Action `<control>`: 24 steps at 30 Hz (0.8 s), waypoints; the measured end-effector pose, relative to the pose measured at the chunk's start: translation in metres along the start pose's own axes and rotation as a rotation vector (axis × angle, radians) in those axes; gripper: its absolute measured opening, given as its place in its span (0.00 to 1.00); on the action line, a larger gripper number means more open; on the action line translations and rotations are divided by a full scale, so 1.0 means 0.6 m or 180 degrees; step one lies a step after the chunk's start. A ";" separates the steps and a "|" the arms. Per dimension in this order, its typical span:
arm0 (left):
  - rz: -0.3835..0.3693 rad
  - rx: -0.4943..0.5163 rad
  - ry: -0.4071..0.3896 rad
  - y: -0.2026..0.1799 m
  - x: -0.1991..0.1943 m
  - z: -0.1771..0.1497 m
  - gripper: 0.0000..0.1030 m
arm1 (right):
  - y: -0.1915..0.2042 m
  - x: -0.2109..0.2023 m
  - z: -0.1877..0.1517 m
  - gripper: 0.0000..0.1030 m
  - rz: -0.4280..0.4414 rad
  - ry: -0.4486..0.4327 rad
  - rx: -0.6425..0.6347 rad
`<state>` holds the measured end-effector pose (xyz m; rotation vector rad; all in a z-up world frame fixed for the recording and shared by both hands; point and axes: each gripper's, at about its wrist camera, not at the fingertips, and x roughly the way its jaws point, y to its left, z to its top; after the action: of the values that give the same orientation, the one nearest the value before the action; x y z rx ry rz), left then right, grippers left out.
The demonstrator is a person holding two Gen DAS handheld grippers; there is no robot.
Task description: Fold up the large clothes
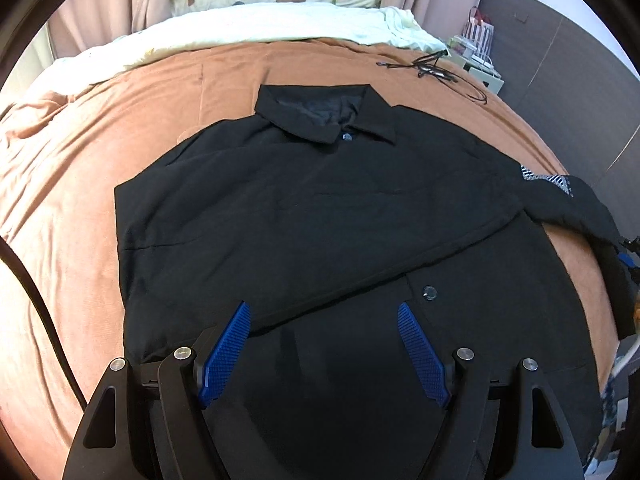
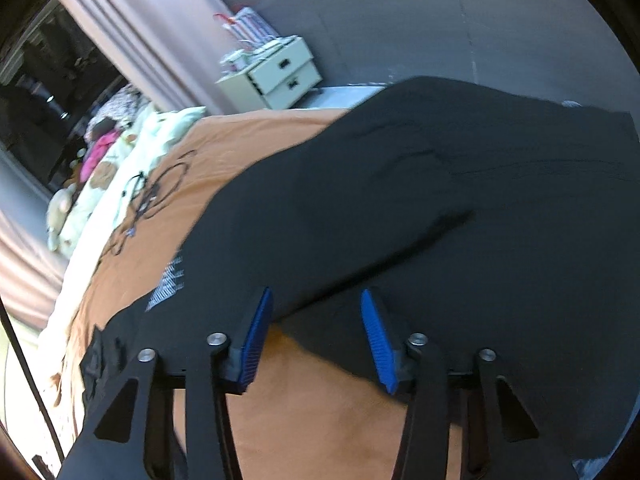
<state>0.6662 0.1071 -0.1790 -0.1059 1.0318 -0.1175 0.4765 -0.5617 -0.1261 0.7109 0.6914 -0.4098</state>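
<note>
Jaws of the left gripper (image 1: pixel 324 314) stand apart, released, over the black jacket (image 1: pixel 304 208) spread at frame centre on the orange bedspread (image 1: pixel 72 184). Right gripper (image 2: pixel 316 300), likewise spread, straddles a jacket fold, lower centre.

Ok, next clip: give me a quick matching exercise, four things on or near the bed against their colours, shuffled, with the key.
Things:
1. jacket
2. bedspread
3. nightstand
4. gripper pads

Colours:
A. blue
B. cream white
C. black
D. orange-brown

Pairs: 1-C, 2-D, 3-B, 4-A
</note>
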 end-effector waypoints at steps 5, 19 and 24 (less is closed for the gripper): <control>0.0043 -0.0015 0.0012 0.026 0.006 -0.006 0.75 | 0.021 0.021 0.012 0.30 -0.0121 -0.0114 -0.0007; 0.0100 -0.0170 -0.0088 0.069 -0.033 -0.009 0.75 | 0.260 -0.123 0.002 0.00 0.0491 -0.0676 -0.0789; 0.0109 -0.0163 -0.0198 0.073 -0.086 -0.010 0.75 | 0.407 -0.202 -0.033 0.00 0.0870 -0.0767 -0.1198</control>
<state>0.6367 0.1579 -0.1447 -0.1377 0.9744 -0.0564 0.5188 -0.3640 0.0583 0.3821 0.4184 -0.1044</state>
